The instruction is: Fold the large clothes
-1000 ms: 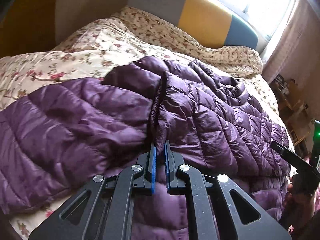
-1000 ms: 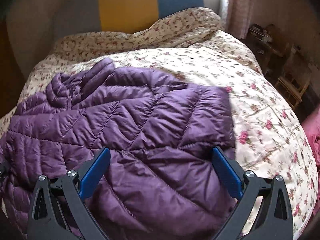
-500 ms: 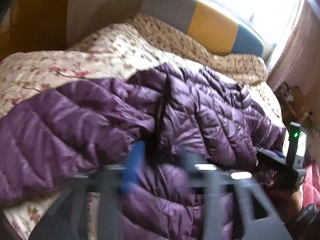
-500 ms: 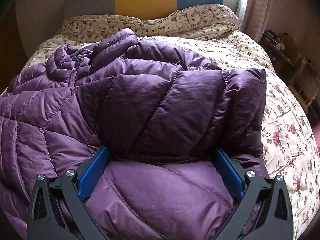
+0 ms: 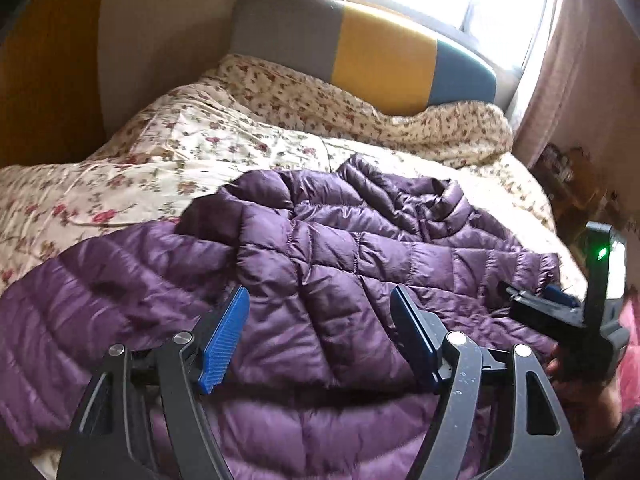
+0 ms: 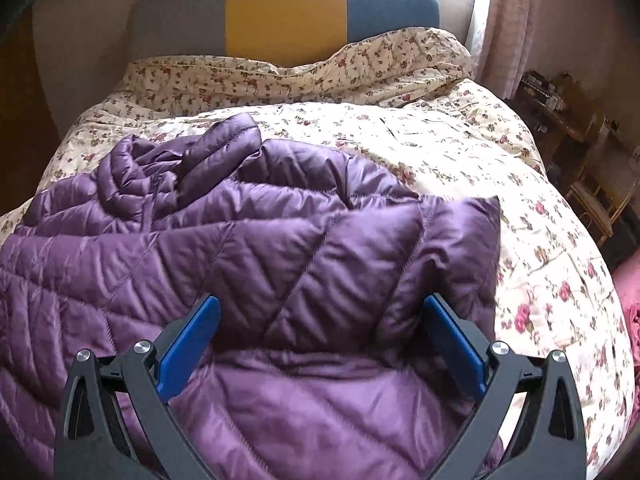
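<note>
— Left wrist view: where's the jacket [image 5: 340, 280]?
— Spread across the floral bed [image 5: 200, 148], partly folded.
— And the tools?
— Left tool [image 5: 320, 332] gapes wide above it, gripping nothing. Right tool [image 6: 320, 336] likewise, fingers spread over the jacket's folded edge.

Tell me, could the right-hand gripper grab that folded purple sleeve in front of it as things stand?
Probably yes. The right gripper is open, its blue fingers spread to either side of the folded sleeve of the purple jacket, and nothing lies between them. The left gripper is open too.
</note>
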A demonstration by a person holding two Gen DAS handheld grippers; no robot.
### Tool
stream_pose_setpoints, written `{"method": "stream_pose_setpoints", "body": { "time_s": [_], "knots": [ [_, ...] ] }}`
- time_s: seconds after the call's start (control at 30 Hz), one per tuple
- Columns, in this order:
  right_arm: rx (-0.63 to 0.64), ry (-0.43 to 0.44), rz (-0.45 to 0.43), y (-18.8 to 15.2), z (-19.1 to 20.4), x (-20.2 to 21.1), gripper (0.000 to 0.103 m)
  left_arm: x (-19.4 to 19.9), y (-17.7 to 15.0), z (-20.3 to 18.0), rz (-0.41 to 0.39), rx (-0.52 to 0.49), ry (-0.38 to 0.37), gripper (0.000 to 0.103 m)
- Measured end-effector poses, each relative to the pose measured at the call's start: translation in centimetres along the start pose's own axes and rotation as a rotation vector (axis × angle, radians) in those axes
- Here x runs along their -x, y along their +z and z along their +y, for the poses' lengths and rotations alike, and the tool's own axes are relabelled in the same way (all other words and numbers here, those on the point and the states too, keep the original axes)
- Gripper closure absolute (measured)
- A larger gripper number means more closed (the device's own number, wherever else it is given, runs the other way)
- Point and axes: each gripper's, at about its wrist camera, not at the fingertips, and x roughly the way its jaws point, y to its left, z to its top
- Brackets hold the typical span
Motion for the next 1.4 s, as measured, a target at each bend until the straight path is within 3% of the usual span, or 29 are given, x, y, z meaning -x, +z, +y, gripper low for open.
{"method": "stream_pose_setpoints", "body": {
  "time_s": [0.2, 0.43, 0.63, 0.67, 0.87, 1.03, 1.2, 1.27, 1.4],
  "knots": [
    [0.056, 0.006, 0.024, -0.2, 0.8, -2.6, 0.002, -3.5, -1.3, 1.6, 0.07, 0.017, 0.041, 0.036],
    [0.086, -0.025, 0.007, -0.9, 1.6, -3.7, 0.002, -4.4, -2.7, 2.4, 0.059, 0.038, 0.023, 0.037],
    [0.085, -0.028, 0.0, -0.9, 1.9, -3.7, 0.002, -1.9, -2.9, 2.8, 0.063, 0.081, 0.011, 0.036],
    [0.085, -0.028, 0.0, -0.9, 2.0, -3.7, 0.002, -0.8, -3.0, 3.1, 0.058, 0.099, 0.018, 0.03],
    [0.086, -0.032, -0.003, -0.8, 2.0, -3.6, 0.002, 6.6, -6.9, 8.5, 0.029, 0.302, -0.007, 0.028],
    [0.089, -0.038, -0.01, -1.2, 1.8, -3.1, 0.002, 12.7, -12.3, 15.9, 0.018, 0.545, 0.071, 0.025],
    [0.088, -0.044, -0.017, -1.3, 1.7, -2.9, 0.002, 18.3, -17.4, 23.0, -0.047, 0.781, 0.185, 0.021],
    [0.088, -0.048, -0.018, -1.4, 1.8, -2.8, 0.002, 19.9, -18.8, 25.9, -0.075, 0.888, 0.228, 0.021],
    [0.089, -0.051, -0.02, -1.4, 1.8, -2.8, 0.002, 21.6, -19.8, 29.3, -0.144, 1.002, 0.265, 0.021]
  ]
}}
